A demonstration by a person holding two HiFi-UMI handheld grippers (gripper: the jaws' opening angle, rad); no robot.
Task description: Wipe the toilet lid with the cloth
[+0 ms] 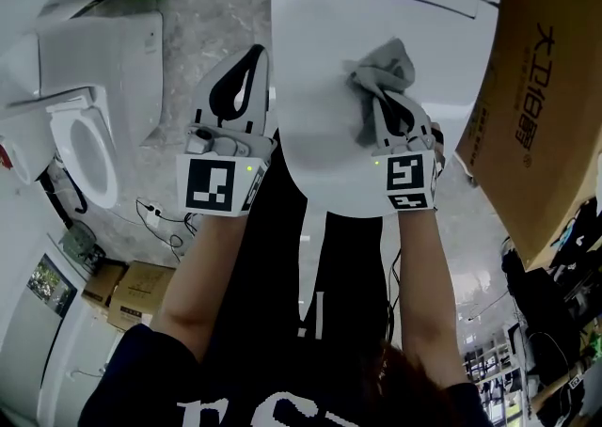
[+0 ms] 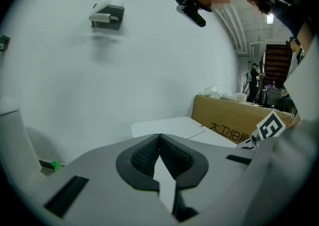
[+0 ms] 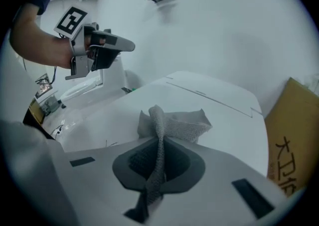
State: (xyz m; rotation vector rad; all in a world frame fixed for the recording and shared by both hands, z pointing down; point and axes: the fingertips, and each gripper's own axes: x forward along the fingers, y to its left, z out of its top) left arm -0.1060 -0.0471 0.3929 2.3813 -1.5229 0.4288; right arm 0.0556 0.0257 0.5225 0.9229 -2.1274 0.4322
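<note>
Both jaws closed, right gripper (image 1: 389, 107) on cloth (image 1: 384, 68) mid toilet lid (image 1: 320, 129), left gripper (image 1: 255, 53) empty

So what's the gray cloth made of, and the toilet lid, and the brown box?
Cloth: soft woven or knitted fabric, matte; its mesh texture and folds show.
Toilet lid: probably hard plastic, smooth and slightly shiny white.
Box: cardboard, matte brown with printed letters.

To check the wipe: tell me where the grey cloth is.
The grey cloth is pinched in the jaws of the right gripper, bunched on the white toilet lid, right of centre in the head view.
</note>
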